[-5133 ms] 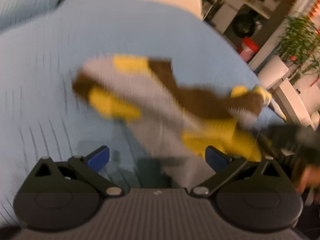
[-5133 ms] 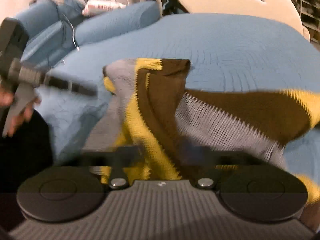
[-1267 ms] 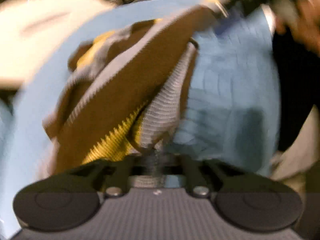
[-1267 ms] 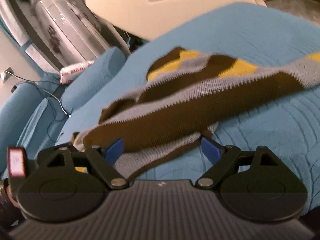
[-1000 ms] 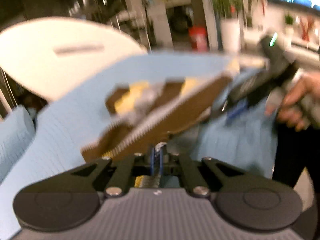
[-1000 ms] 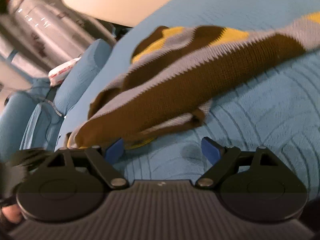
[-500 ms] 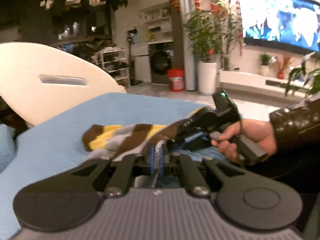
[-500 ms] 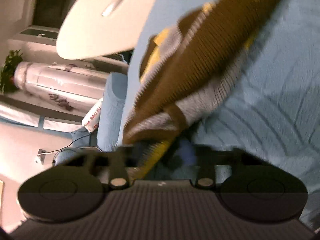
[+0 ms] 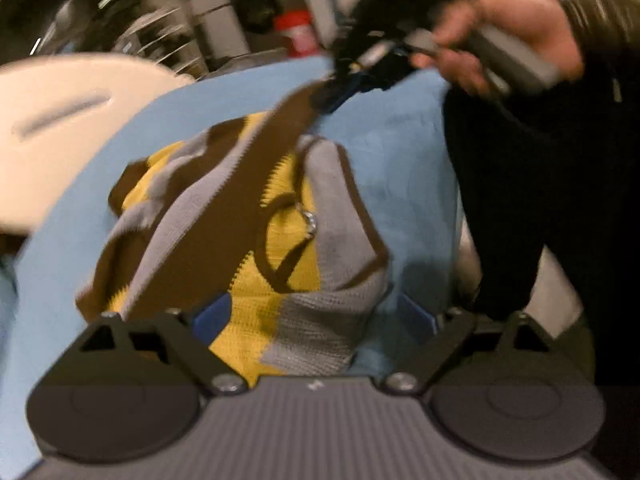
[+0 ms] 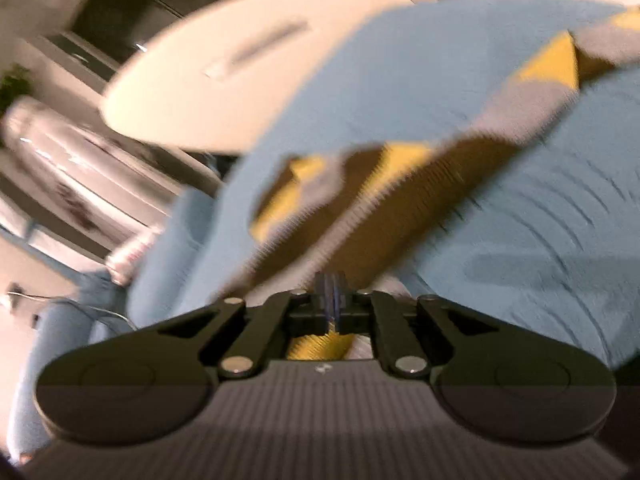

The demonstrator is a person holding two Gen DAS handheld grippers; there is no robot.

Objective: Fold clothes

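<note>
A: Left wrist view. Brown, grey and yellow striped knit sweater [image 9: 256, 216] heaped on the light-blue quilted bed cover [image 9: 400, 168]. Left gripper [image 9: 316, 318] has its blue pads spread wide; they have just been opening. The near grey-and-yellow fold lies between them, but neither pad presses on it.

B: Right wrist view shows the pinch itself. Right gripper [image 10: 330, 290] has its pads drawn together on a brown edge of the sweater [image 10: 360, 216]; yellow knit shows just behind the pads. The frame looks clamped though the jaws have just been parting a little, and blur hides any fine gap.

A: Only my side shows the person's hand [image 9: 504, 36] around the right gripper's [image 9: 340, 88] grey handle, upper right, with a dark sleeve behind. A brown band of cloth runs taut from the heap up to those pads.

B: Only mine shows the cream oval board [image 10: 248, 68] past the bed's far edge, and the blue pillow on the left.

A: Long axis here: from near-left at my gripper, slanting up and right to the other.

B: On mine the sweater runs from the pads diagonally up and right, its far yellow and grey end at the frame's upper right edge, lifted off the cover near the gripper.
</note>
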